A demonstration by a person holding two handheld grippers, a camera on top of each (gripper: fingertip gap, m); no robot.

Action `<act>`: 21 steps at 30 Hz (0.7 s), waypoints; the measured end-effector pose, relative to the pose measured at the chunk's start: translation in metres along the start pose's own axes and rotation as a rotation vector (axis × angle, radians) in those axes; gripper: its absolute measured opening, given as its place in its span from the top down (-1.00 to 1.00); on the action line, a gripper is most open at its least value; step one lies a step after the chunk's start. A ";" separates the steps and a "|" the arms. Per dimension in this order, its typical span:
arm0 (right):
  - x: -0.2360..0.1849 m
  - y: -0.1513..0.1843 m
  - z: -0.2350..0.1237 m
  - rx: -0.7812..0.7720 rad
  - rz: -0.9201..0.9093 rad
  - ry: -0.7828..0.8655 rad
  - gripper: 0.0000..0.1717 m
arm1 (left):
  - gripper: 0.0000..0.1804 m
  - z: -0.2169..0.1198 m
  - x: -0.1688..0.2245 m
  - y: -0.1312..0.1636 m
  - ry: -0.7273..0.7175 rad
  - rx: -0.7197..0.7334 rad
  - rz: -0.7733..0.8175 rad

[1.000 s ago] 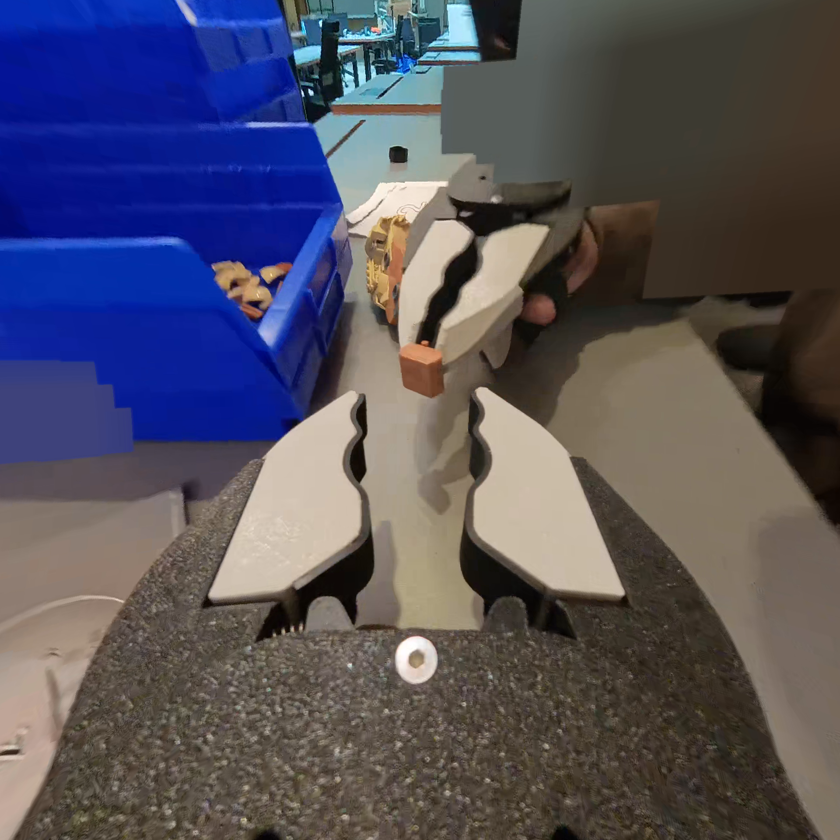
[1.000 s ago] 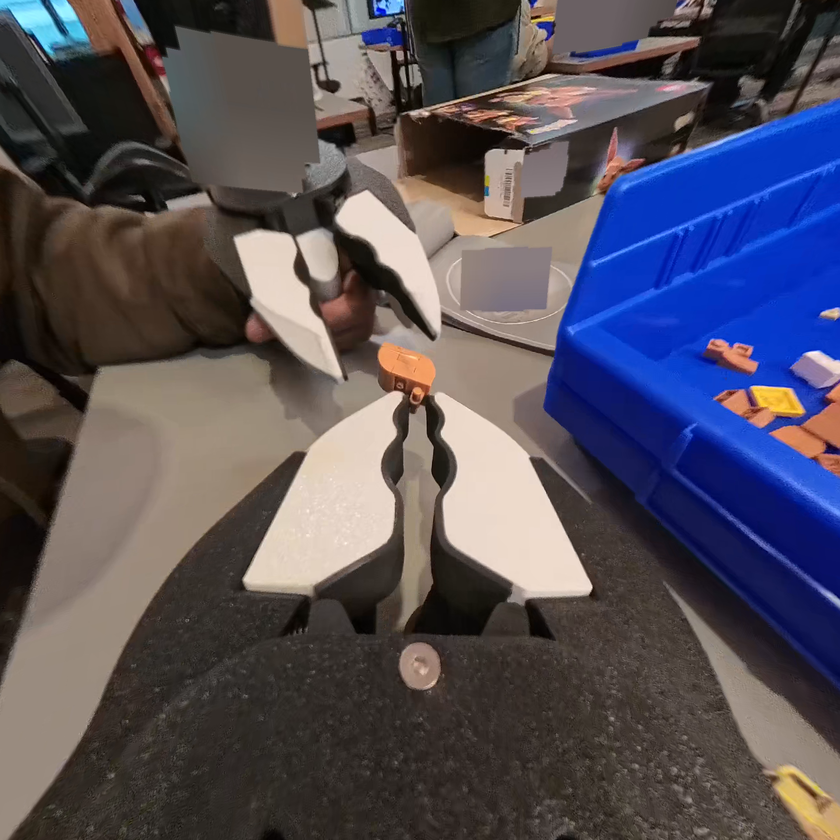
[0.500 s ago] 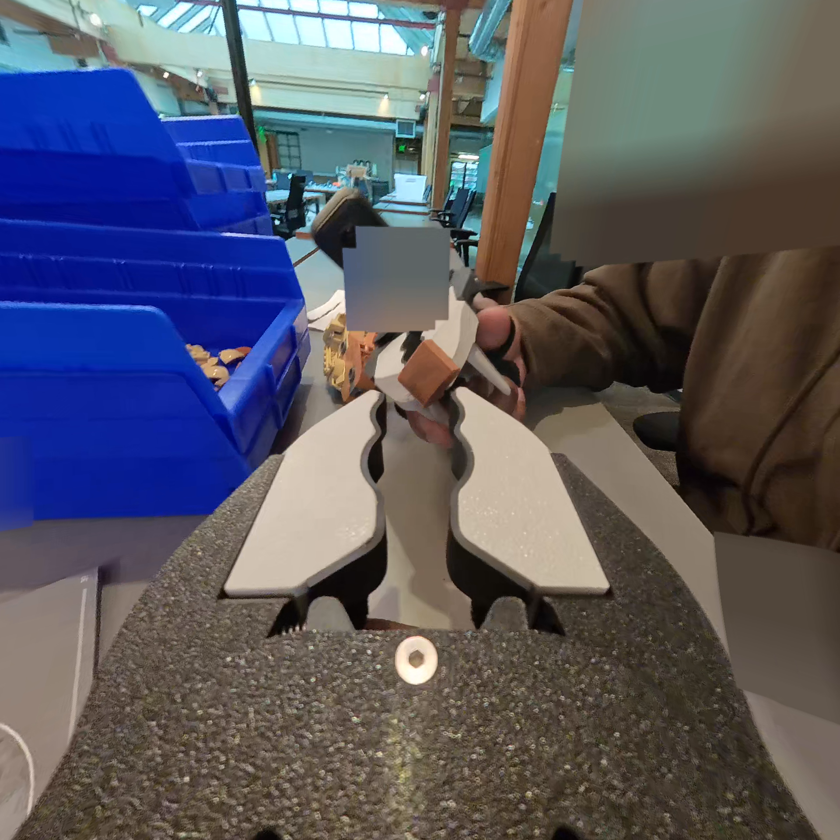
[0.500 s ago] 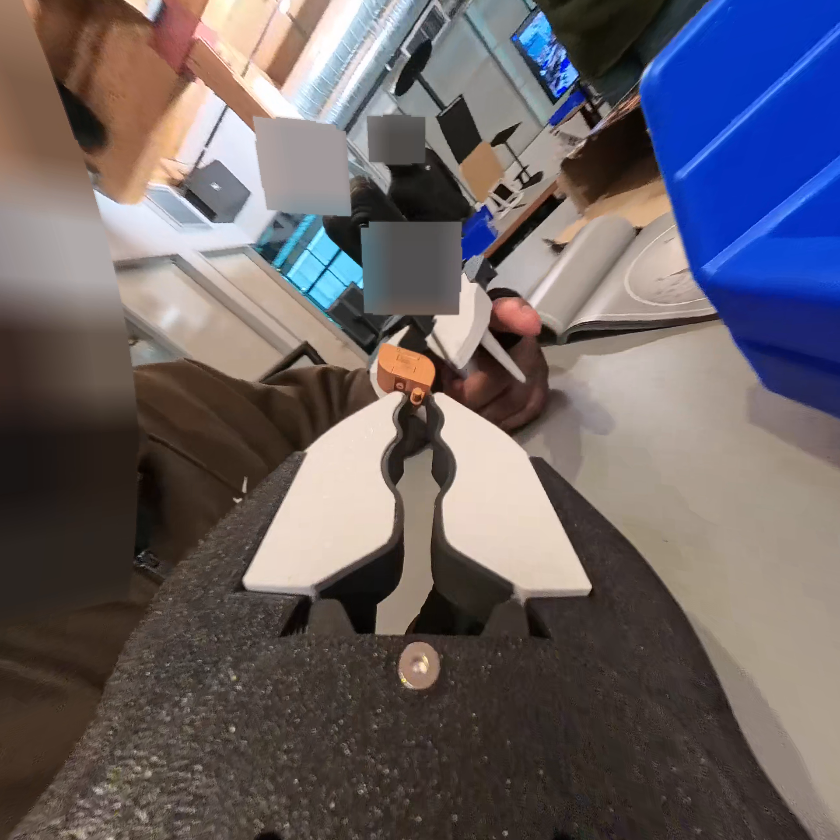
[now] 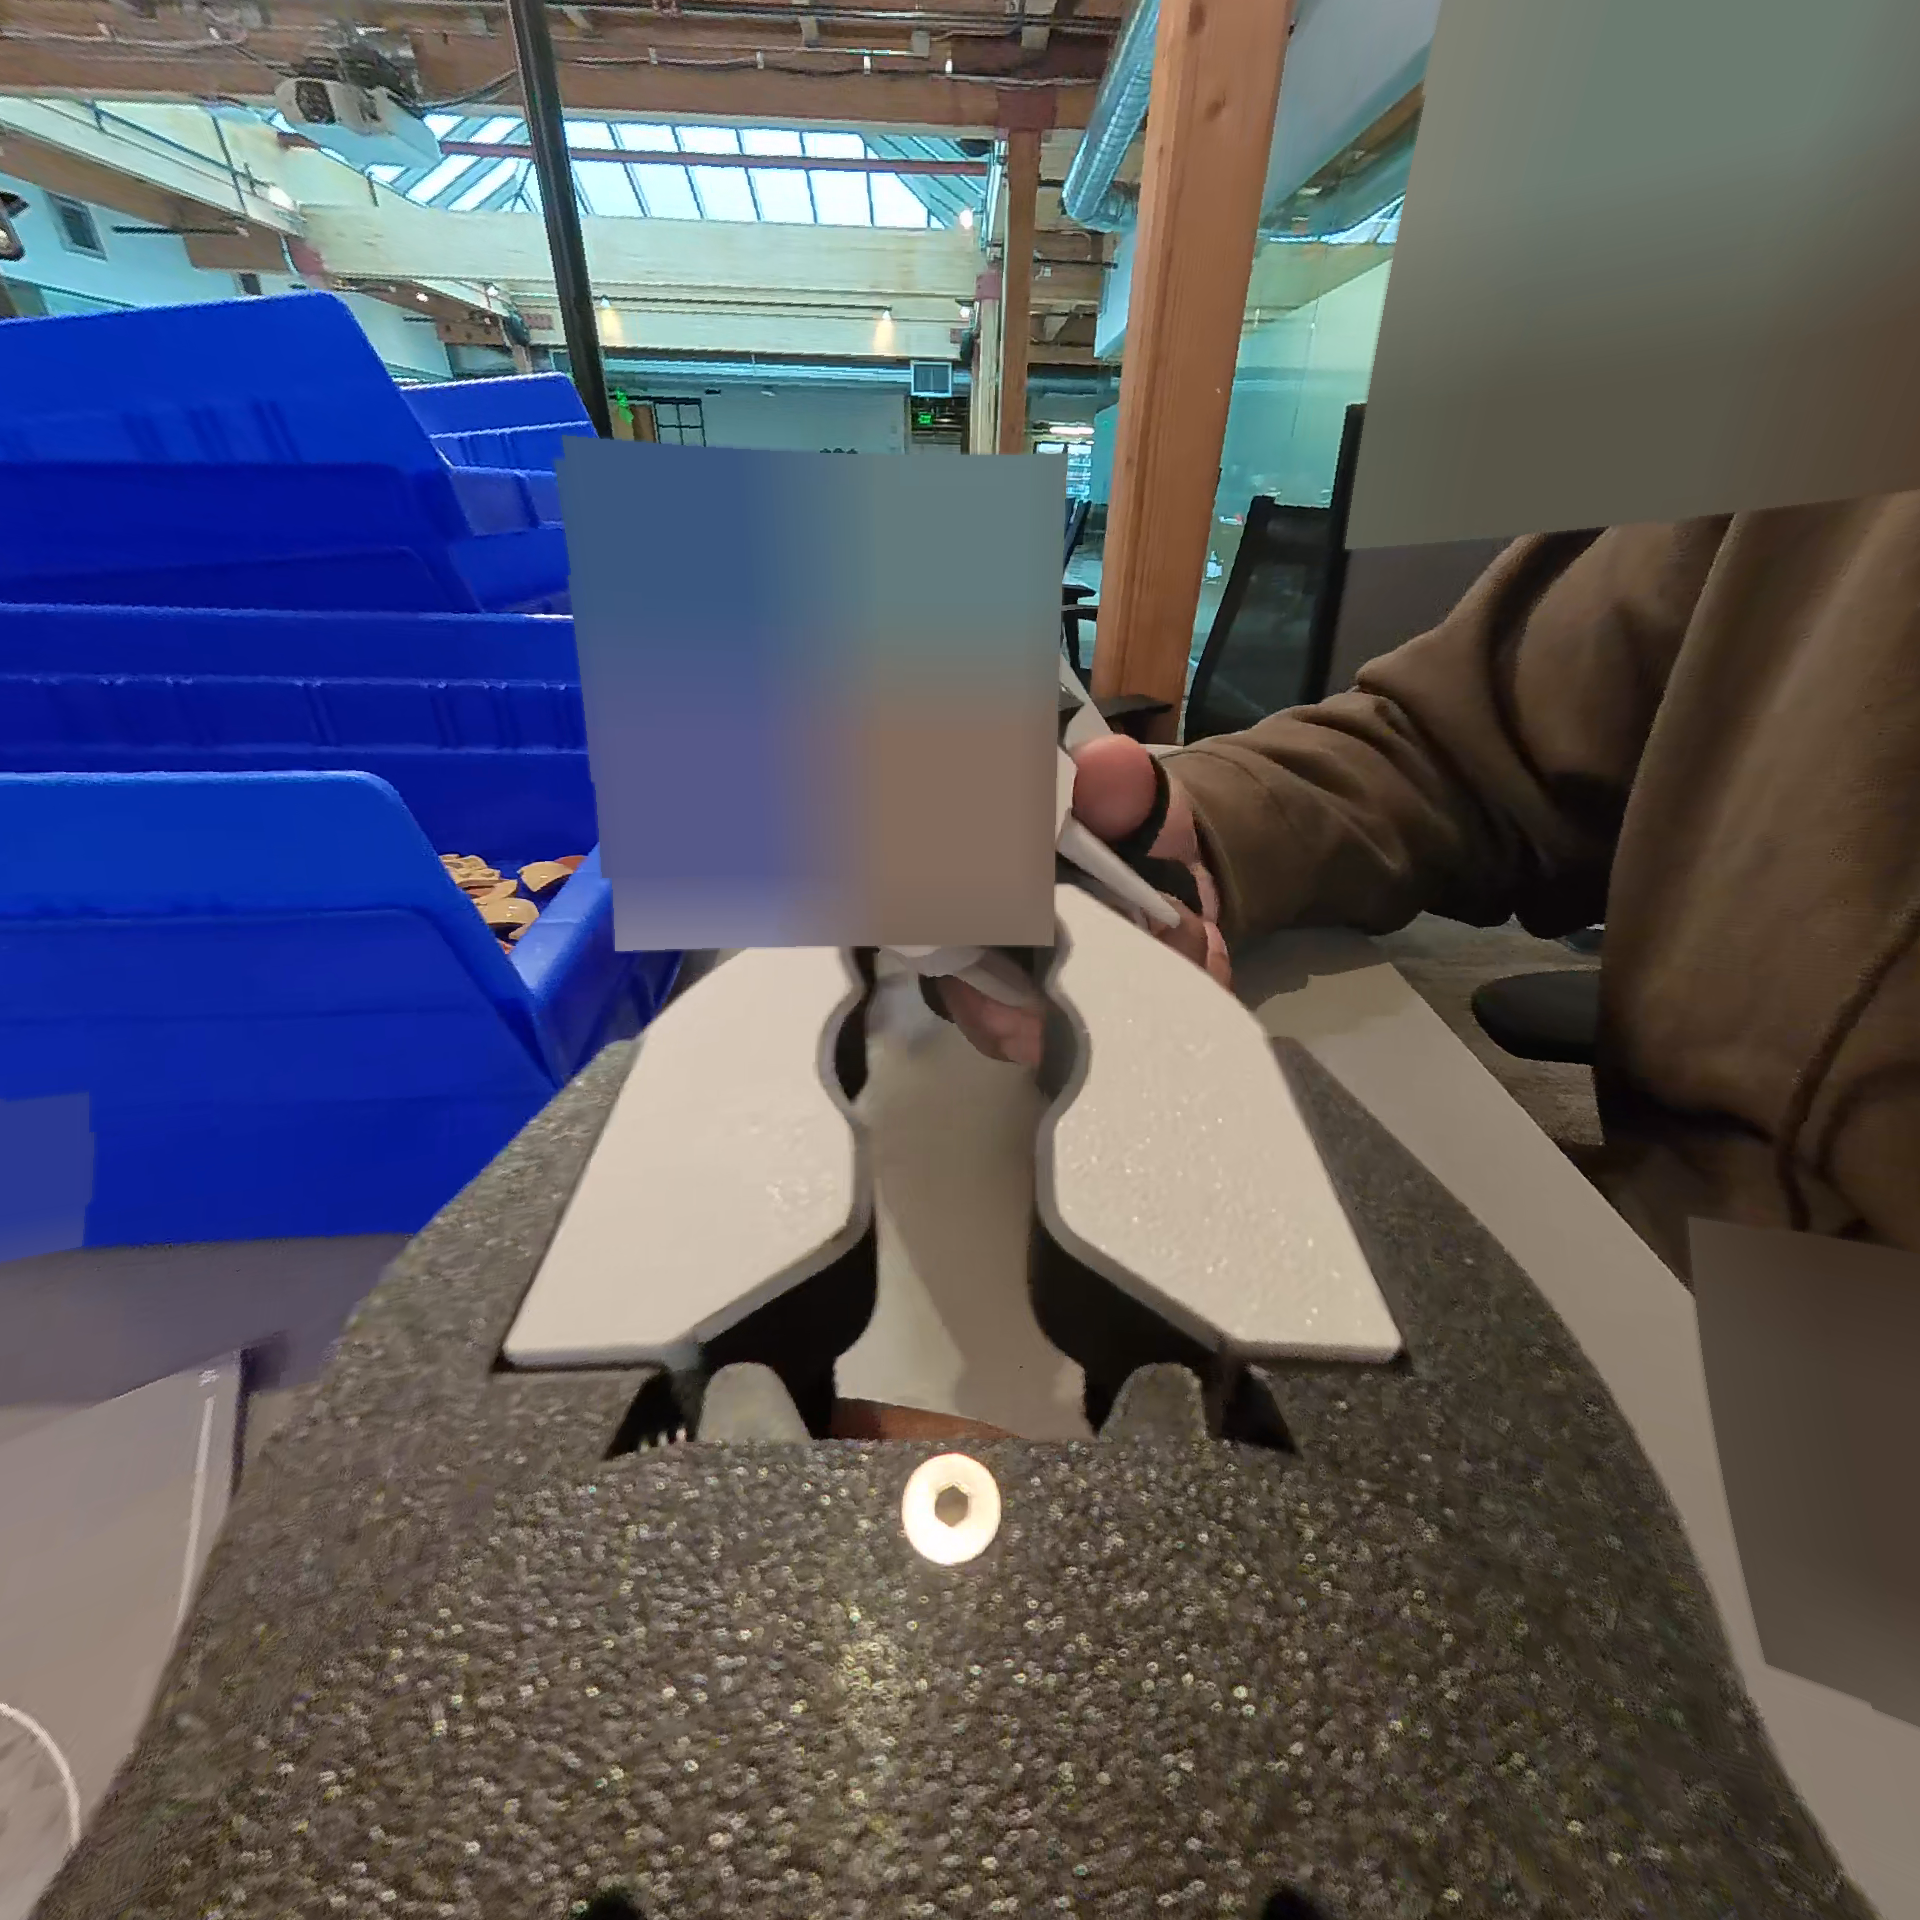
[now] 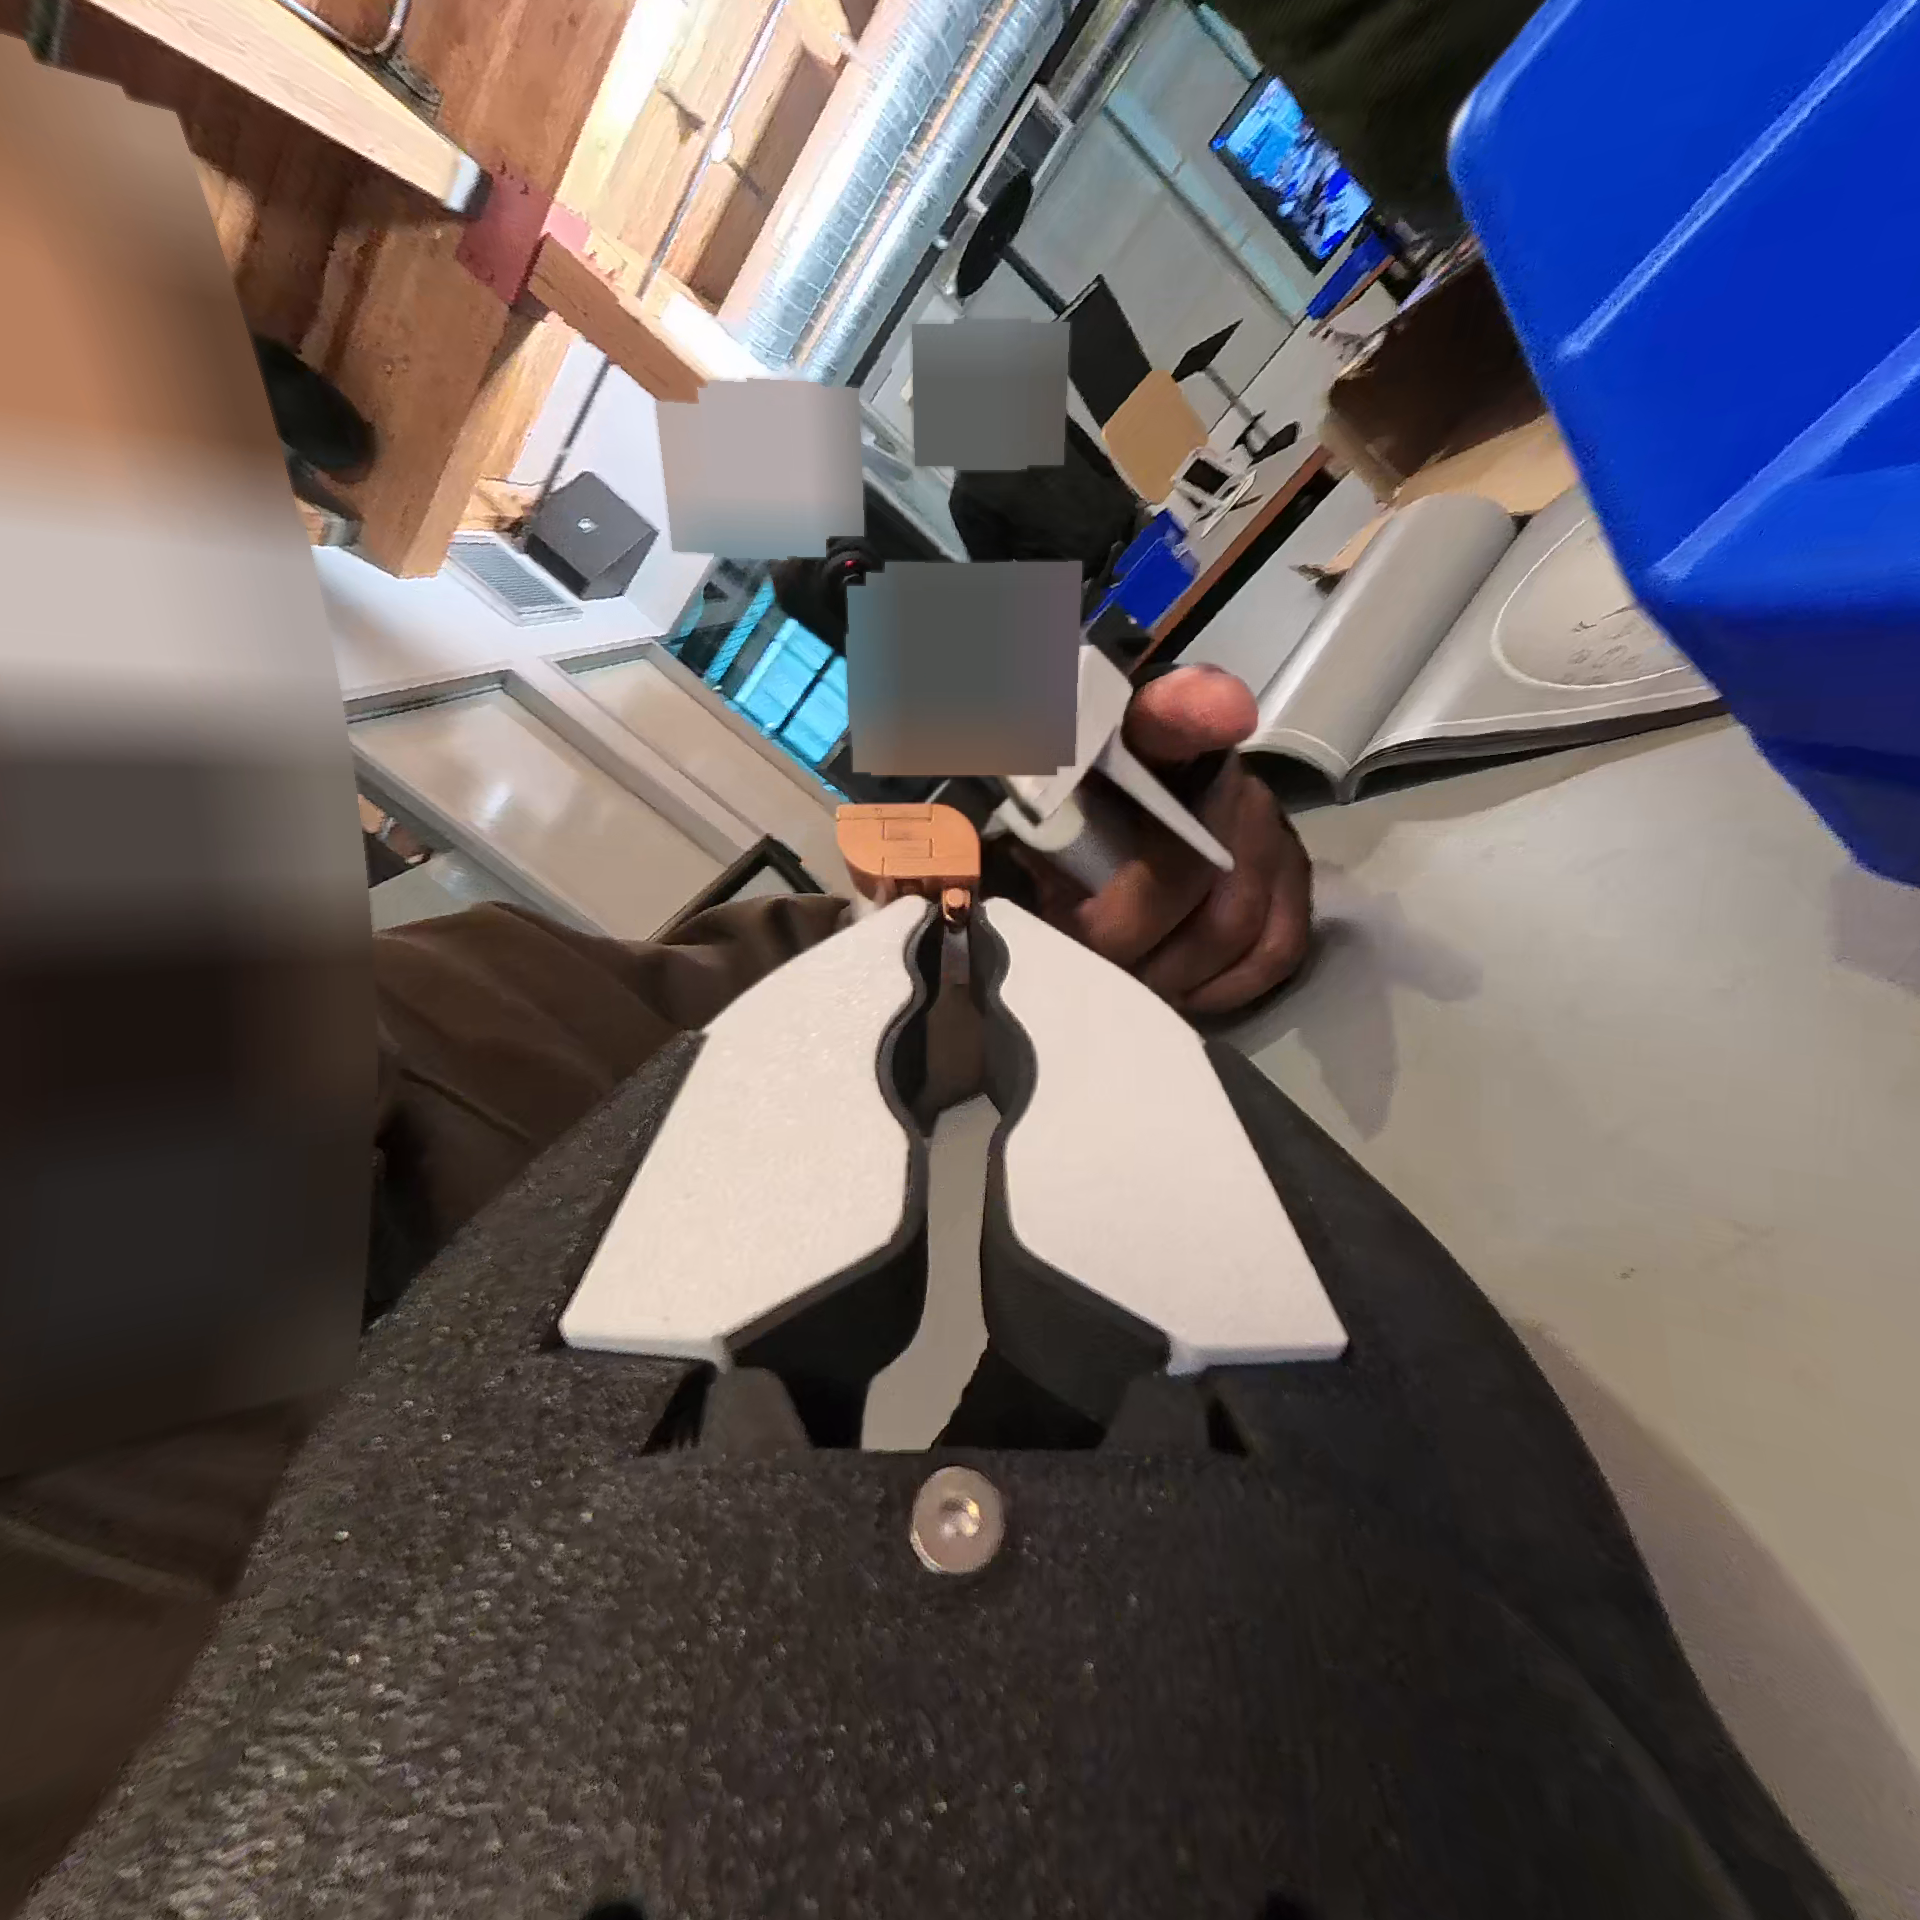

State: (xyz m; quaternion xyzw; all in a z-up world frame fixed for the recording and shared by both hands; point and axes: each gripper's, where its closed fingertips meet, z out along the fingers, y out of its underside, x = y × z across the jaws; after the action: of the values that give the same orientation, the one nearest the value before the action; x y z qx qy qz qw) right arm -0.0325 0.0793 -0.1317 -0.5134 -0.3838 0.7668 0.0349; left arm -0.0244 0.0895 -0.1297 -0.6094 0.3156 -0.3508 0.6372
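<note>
My right gripper (image 6: 954,914) is shut on the small peg of an orange-brown brick piece (image 6: 909,847) and holds it up off the table. My left gripper (image 5: 951,961) faces it closely. Its fingers stand apart and their tips run under a blurred patch. The right gripper's white fingertips (image 5: 935,971) and a hand (image 5: 1117,790) show between them. In the right wrist view one left finger (image 6: 1103,717) shows just right of the piece. The piece's left flank is bare. The piece is hidden in the left wrist view.
Blue bins (image 5: 260,987) stand to the left in the left wrist view, with small tan pieces (image 5: 499,894) inside. In the right wrist view a blue bin (image 6: 1714,364) fills the upper right. An open booklet (image 6: 1455,665) lies on the grey table (image 6: 1558,1091). A brown sleeve (image 5: 1558,779) is at the right. Less than 4 cm separates the two grippers' tips.
Both grippers have tilted up and come close, tip to tip. My left jaws have narrowed from a second ago. My right gripper has kept the orange-brown piece throughout.
</note>
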 end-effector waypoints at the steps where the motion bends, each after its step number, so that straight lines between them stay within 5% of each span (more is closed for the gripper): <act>1: 0.002 -0.001 0.000 0.013 -0.019 0.027 0.95 | 0.61 0.000 0.000 -0.001 0.000 -0.002 -0.005; 6: 0.019 -0.016 -0.003 0.073 -0.359 0.300 0.95 | 0.55 0.009 -0.007 0.008 -0.098 -0.080 -0.058; 15: 0.033 -0.042 -0.022 0.197 -0.759 0.679 0.95 | 0.56 0.012 -0.032 0.008 -0.283 0.051 -0.595; 21: 0.033 -0.041 -0.019 0.182 -0.900 0.783 0.95 | 0.68 0.010 -0.038 0.006 -0.334 0.120 -0.616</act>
State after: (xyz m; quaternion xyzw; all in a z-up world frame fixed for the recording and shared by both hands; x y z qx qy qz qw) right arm -0.0460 0.1332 -0.1347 -0.5396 -0.4549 0.4604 0.5384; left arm -0.0370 0.1262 -0.1363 -0.6864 -0.0125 -0.4401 0.5788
